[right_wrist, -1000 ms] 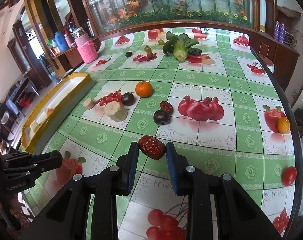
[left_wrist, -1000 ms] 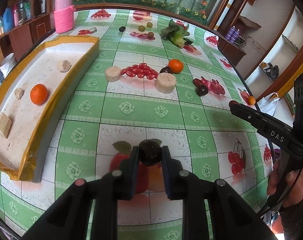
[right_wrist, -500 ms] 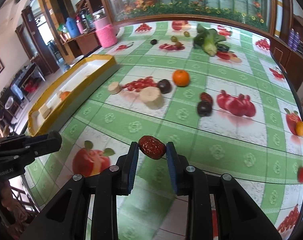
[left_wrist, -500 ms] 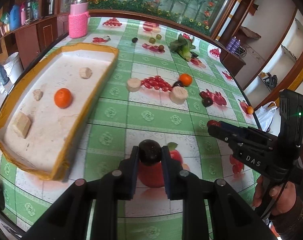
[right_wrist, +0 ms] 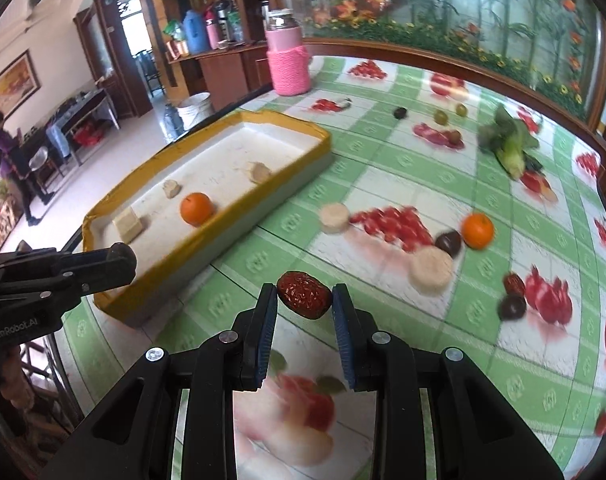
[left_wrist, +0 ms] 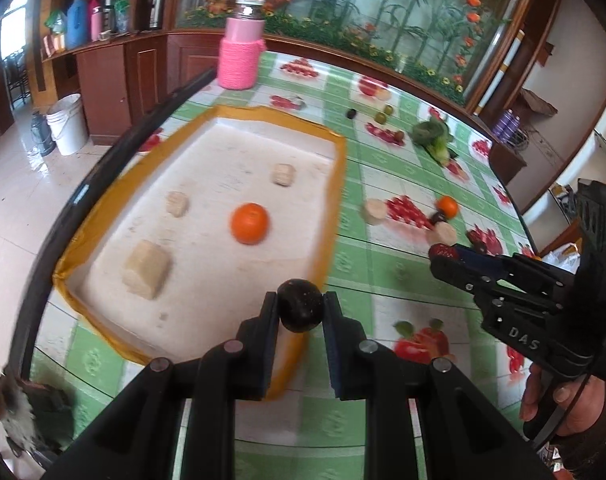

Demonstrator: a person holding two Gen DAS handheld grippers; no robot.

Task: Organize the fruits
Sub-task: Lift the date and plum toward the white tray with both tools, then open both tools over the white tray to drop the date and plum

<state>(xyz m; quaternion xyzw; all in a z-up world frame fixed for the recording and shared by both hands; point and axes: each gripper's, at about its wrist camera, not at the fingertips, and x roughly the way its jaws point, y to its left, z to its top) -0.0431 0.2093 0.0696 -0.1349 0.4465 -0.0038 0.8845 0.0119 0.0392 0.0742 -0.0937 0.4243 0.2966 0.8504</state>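
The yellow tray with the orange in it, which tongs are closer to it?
Left. The left tongs, holding a dark plum, are at the yellow tray's near corner. The right tongs, holding a red date, are off to its side over the tablecloth.

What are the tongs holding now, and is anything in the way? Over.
Left tongs shut on dark plum, near the yellow tray rim. Right tongs shut on red date, over tablecloth. Path to tray clear.

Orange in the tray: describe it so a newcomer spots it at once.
Start at the shallow white tray with the yellow rim on the left side of the green fruit-print tablecloth. Near its middle lies a round orange fruit. Its tray neighbours are all pale beige chunks, and the other orange sits on the cloth outside.
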